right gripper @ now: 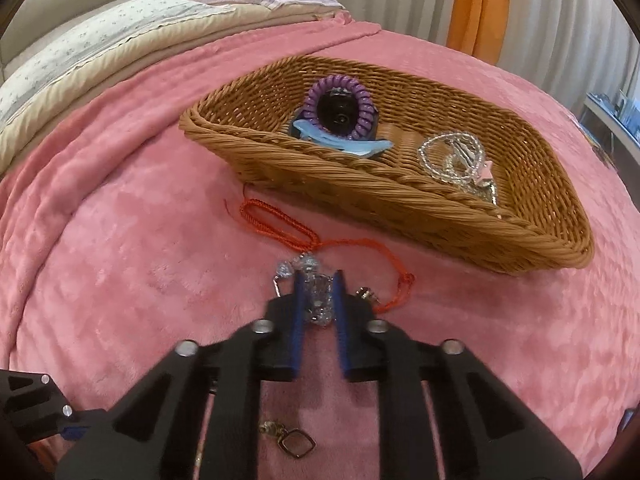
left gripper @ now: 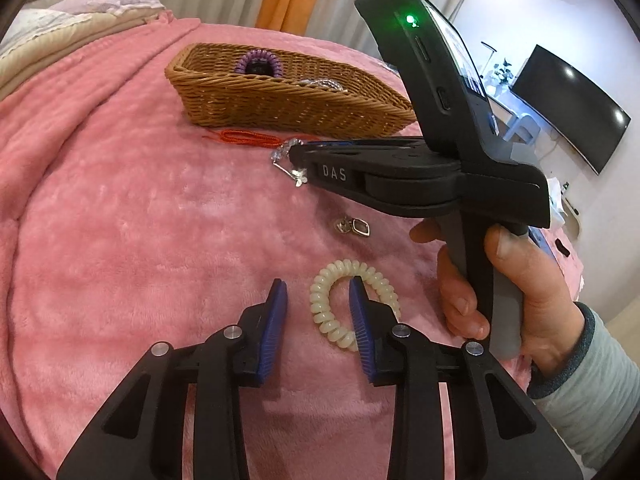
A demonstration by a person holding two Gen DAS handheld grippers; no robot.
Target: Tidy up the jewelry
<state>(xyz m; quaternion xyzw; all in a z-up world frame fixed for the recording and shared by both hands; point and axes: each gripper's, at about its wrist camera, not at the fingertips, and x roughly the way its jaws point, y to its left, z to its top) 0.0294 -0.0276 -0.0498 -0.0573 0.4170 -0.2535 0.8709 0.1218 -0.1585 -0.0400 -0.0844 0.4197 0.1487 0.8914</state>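
Several pieces already sit in the basket; at least four still lie on the blanket.

Working left to right, we see the red cord [right gripper: 276, 220] loose on the pink blanket [right gripper: 120, 280] just before the wicker basket [right gripper: 400, 196]. Our right gripper [right gripper: 318, 300] has its fingers pinching the crystal bead strand [right gripper: 316, 296] joined to that cord. Nearer us lies the small square pendant [left gripper: 354, 227], then the cream coil hair tie [left gripper: 352, 304]. Our left gripper [left gripper: 318, 320] has its fingers partly spread, one inside the coil's ring, not yet pressing it. Inside the basket rest the purple coil tie [right gripper: 340, 108], a blue clip [right gripper: 340, 142] and silvery beaded chains [right gripper: 452, 156]. We judge sorting about half done.
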